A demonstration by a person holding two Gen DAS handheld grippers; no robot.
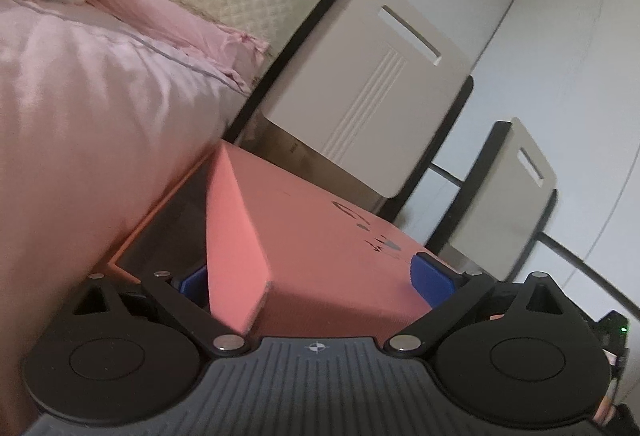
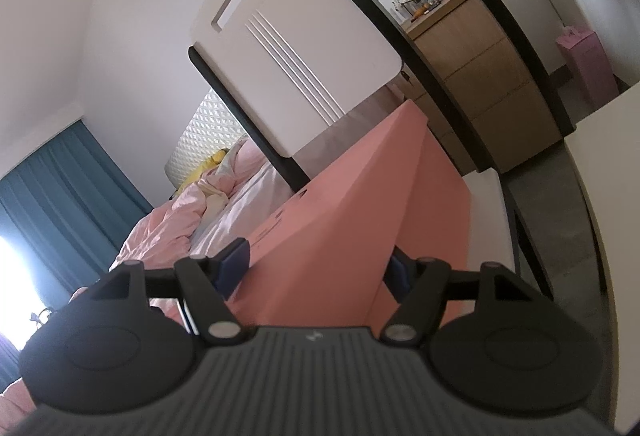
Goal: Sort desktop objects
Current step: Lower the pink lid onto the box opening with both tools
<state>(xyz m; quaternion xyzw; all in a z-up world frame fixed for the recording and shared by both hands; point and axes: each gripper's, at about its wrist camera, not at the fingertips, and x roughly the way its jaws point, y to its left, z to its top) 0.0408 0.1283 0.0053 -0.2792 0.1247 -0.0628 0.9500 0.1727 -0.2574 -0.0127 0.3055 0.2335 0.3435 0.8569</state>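
A salmon-pink cardboard box (image 1: 320,236) with black marks on its top fills the middle of both wrist views. My left gripper (image 1: 312,280) straddles one end of it, jaws wide. Its right blue pad (image 1: 430,280) lies against the box's edge, and the left pad (image 1: 192,282) is half hidden behind the box's lighter side face. My right gripper (image 2: 316,268) holds the other end of the pink box (image 2: 360,203), with its blue pads (image 2: 234,262) pressed on opposite faces. The box sits tilted between the two grippers.
A bed with pink bedding (image 1: 80,95) lies close on the left. Two white chair backs with black frames (image 1: 372,87) stand just beyond the box. A dark surface with an orange rim (image 1: 160,236) lies under the box's left side. A wooden drawer unit (image 2: 480,75) stands further off.
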